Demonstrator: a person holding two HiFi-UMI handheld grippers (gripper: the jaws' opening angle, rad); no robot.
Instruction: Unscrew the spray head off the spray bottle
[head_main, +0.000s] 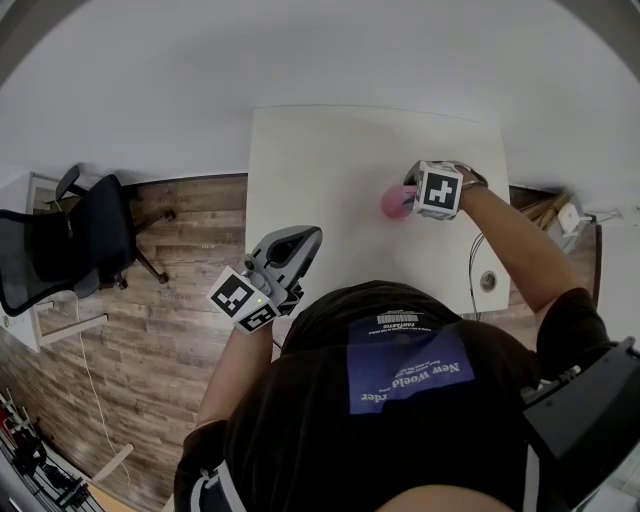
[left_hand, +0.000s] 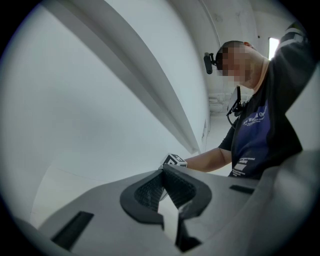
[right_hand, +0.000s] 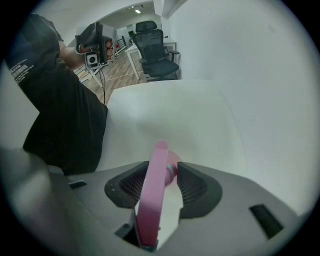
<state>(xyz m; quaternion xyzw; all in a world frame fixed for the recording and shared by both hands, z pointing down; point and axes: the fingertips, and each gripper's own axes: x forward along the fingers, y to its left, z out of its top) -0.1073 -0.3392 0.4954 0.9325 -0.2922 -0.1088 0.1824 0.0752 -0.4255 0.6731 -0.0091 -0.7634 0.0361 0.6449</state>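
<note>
While the left gripper hovers by the torso, ribbed black fingers pressed together on nothing, the right gripper points down, fingers apart around the flat pink spray head of the rounded pink spray bottle on the smooth white bench.

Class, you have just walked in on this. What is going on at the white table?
A person stands at a white table with a gripper in each hand. The right gripper points down over a pink spray bottle. Its jaws sit either side of the spray head, with a gap showing on one side. The left gripper is shut and empty, held by the table's edge.
</note>
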